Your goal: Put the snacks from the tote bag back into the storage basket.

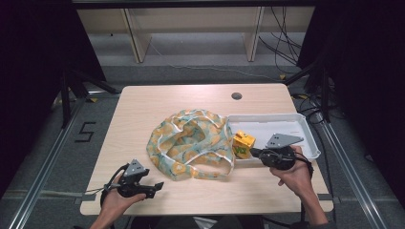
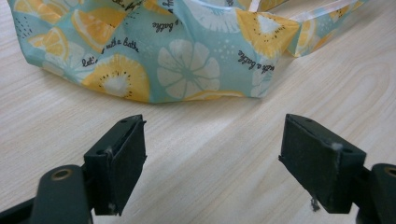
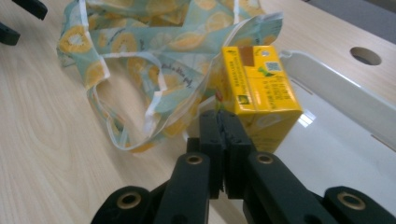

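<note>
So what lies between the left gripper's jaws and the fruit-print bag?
Bare wooden table: the left gripper view shows the left gripper open, short of the bag.

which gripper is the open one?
The left gripper: its jaws stand wide apart over bare wood near the lemon-print fabric bag. The right gripper is shut, jaws together.

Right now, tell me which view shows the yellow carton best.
The right gripper view: the yellow carton sits close, label readable, just beyond the shut right gripper. The high view shows it small at the white tray's left end.
</note>
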